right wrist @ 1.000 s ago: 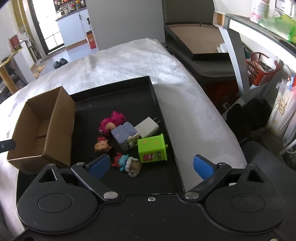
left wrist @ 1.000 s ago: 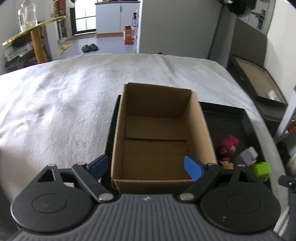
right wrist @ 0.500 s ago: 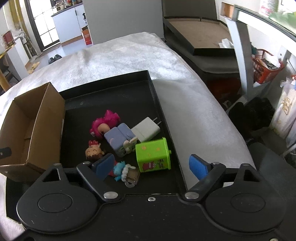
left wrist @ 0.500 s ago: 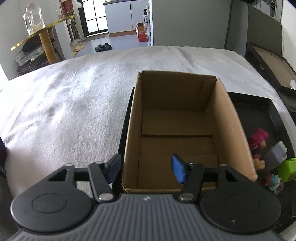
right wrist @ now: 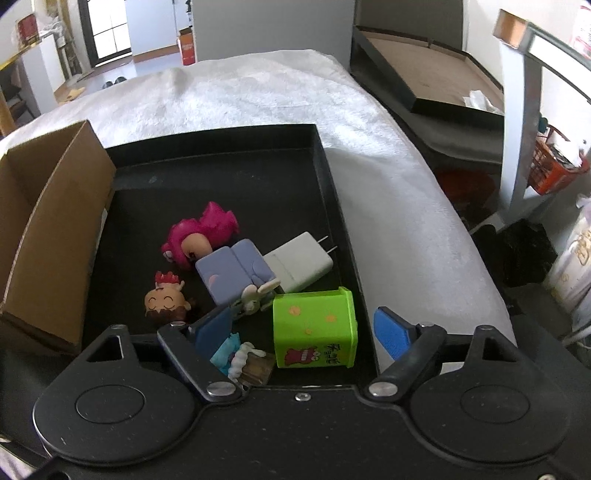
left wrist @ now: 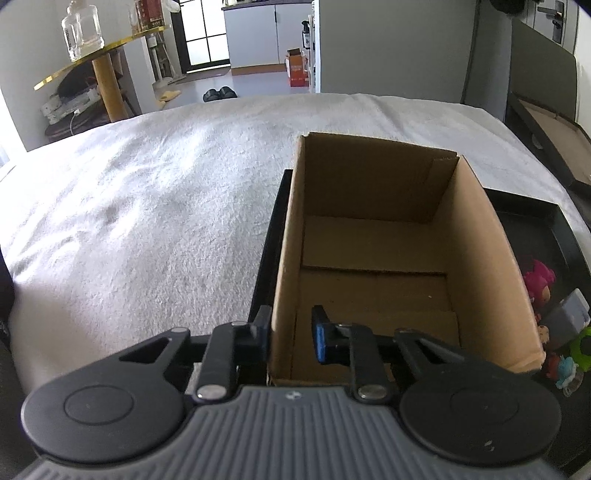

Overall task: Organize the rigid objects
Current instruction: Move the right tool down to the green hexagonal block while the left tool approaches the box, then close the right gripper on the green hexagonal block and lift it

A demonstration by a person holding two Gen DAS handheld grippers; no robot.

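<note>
**Q:** Which items are to be sorted, and where do they lie relative to the cardboard box (left wrist: 373, 266)?

**A:** Small rigid toys, all to the right of the box on the floor of the black tray (right wrist: 221, 162); nearest the box, a red-tufted figure head (right wrist: 166, 300); beyond it, a pink-haired doll (right wrist: 195, 236) touching a lilac block (right wrist: 232, 273); further right, a white charger (right wrist: 299, 266) with prongs facing away from the box; nearest the camera, a green bin toy (right wrist: 314, 328) and a blue-and-white figure (right wrist: 240, 356); the box itself holds nothing yet.

**Q:** How will they handle, and where should hold be taken?

**A:** By judgement, light, hard plastic, smooth and somewhat slippery; the green bin toy offers flat opposite walls, the best seat for the pads; the dolls are rounded and may squirt out; the box is light, stiff board that slides unless held.

**Q:** State of the jaws?

**A:** Left gripper (left wrist: 290, 332): jaws narrowed astride the box's left wall near its near corner, one finger outside, one inside; whether they actually pinch the board cannot be told; right gripper (right wrist: 303, 326): jaws spread wide, flanking the green bin toy, not touching it.

**Q:** Surface and room?

**A:** The tray rests on a white fleecy cover (left wrist: 147, 206), soft underfoot for the box's tray; behind the box, a gold-edged side table (left wrist: 99, 44) bearing a glass bottle (left wrist: 79, 27); right of the tray, a red basket (right wrist: 554, 170).
</note>
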